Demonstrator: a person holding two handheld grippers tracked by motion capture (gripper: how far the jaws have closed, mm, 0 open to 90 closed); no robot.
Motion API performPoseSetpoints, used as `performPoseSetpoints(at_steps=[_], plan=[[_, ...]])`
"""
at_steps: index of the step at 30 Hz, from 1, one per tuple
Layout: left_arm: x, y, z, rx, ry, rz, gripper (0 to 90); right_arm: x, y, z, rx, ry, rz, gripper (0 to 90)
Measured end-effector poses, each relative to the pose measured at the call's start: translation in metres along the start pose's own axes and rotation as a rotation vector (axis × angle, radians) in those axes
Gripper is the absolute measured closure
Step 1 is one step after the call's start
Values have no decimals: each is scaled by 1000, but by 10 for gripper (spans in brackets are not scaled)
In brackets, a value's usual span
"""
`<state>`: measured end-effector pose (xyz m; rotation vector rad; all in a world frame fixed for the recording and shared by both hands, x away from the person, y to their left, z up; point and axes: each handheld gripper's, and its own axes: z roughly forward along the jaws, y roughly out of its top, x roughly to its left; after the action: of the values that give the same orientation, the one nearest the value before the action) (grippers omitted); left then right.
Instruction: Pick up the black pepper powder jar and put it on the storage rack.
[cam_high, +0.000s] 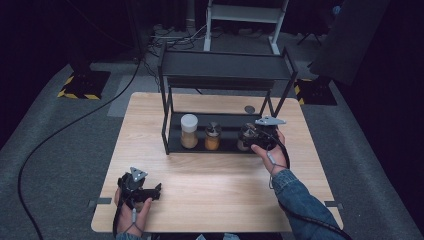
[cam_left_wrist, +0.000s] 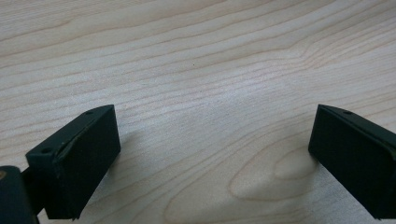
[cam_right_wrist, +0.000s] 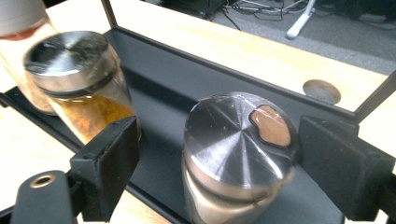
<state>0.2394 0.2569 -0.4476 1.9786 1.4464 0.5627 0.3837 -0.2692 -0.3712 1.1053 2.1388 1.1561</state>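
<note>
The steel-lidded glass spice jar stands on the black metal rack's right, seemingly released between the right gripper's spread jaws.

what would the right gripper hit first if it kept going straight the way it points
Likely the metal-lidded spice jar standing between its open jaws on the rack's bottom shelf; past it, the shelf's back rail. Depth is hard to judge.
</note>
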Motion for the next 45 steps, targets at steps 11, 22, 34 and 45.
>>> performPoseSetpoints(at_steps=[11,22,34,45], plan=[[0,0,0,0,0,0,20,-4,-5,-37,-18,25,-30,133],[0,0,0,0,0,0,20,-12,-22,-63,-12,15,-21,114],[0,0,0,0,0,-1,20,-15,-44,-72,24,14,-30,93],[0,0,0,0,0,0,20,-18,-68,-66,71,22,-22,84]])
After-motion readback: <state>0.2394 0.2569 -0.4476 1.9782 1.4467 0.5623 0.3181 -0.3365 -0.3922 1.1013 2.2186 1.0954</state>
